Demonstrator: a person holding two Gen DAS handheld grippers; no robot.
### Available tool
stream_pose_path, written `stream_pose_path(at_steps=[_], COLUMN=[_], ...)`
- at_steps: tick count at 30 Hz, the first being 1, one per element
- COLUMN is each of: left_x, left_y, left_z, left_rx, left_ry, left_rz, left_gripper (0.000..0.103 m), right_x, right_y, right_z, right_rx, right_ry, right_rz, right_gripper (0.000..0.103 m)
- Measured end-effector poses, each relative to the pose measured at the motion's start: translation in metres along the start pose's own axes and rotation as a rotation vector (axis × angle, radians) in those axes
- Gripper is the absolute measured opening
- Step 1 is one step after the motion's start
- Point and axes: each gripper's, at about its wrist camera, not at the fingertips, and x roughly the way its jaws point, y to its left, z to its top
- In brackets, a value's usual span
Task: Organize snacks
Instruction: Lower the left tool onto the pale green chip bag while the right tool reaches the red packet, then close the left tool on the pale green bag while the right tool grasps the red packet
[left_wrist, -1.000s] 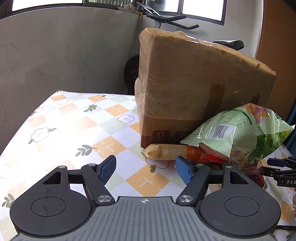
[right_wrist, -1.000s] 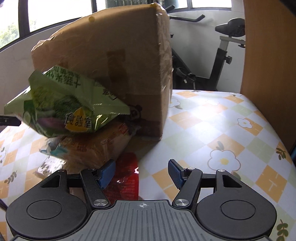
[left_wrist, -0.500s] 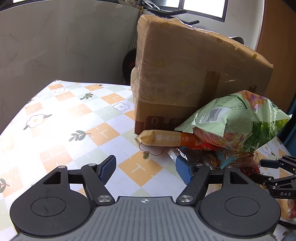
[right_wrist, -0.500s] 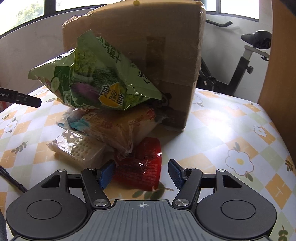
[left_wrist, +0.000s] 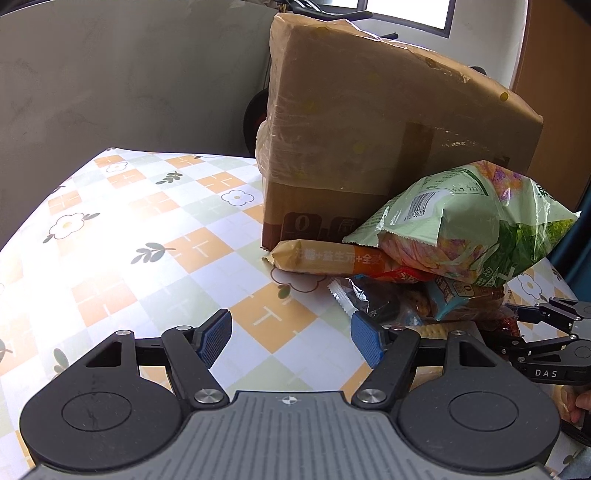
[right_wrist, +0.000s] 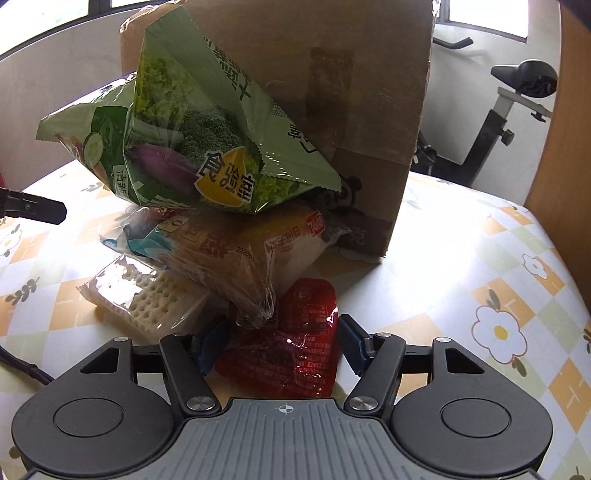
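Flower-patterned tabletop (left_wrist: 155, 236) carries everything. Only the right wrist view shows the glossy red plastic pouch (right_wrist: 295, 343) between the right gripper's (right_wrist: 275, 349) open jaws; the left gripper's (left_wrist: 291, 338) jaws gape empty.

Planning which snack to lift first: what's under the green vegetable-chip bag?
Directly under the green bag lies a clear bread packet, then a cracker pack and red pouch. Anything deeper in the pile is covered.
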Motion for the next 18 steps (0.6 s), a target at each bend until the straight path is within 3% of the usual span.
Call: stream_pose_path(at_steps=[4,8,11,18], left_x=[-0.001,0.003,0.006,0.013], left_y=[0.003,0.003,0.001,0.000], left_z=[0.000,-0.002,-0.002,0.003], left_rx=[-0.005,-0.012,-0.020,-0.026], left_ry=[-0.003,0.000,0.004,-0.006], left_rz=[0.001,0.011,0.009,0.014], left_gripper=[0.074,0.074,0.074,0.074], right_x=[-0.008,-0.013,-0.018,-0.015], right_y=[-0.007,-0.023,-0.037,-0.034], right_z=[-0.009,-0.013,-0.017,-0.016], right_rx=[0.047,0.173,0.254,0.209], right_ry=[-0.031,-0.073,-0.095,-0.088], right_rz=[-0.039,-0.124,-0.133,-0.110], right_gripper=[0.056,0.055,0.054,0.054])
